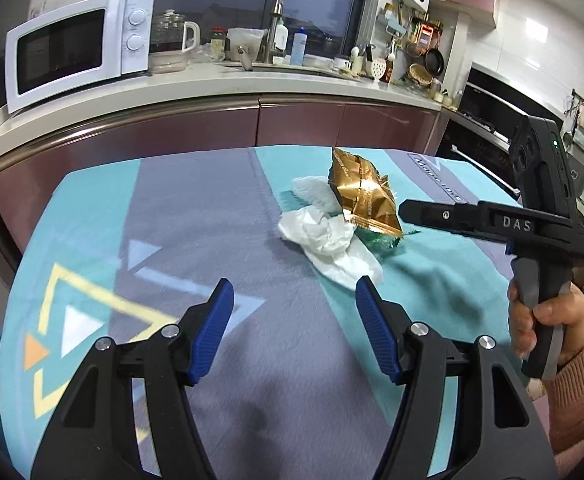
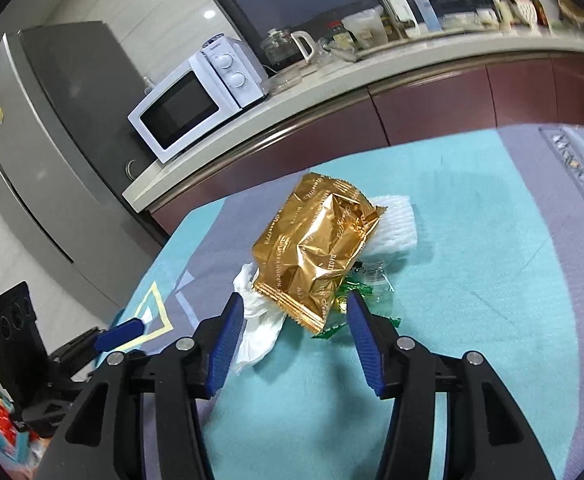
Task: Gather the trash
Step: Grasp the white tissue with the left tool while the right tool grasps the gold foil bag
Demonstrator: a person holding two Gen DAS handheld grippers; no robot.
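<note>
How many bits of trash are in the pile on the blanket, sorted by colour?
Gold: 1, the gold wrapper
White: 2, the crumpled tissue and the foam net
Green: 1, the green wrapper, partly hidden, maybe more scraps underneath
Total: 4 that show

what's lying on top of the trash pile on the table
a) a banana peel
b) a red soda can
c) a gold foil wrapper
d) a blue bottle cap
c, the gold wrapper lies on top of the white tissue and the green wrappers on the table.
</note>
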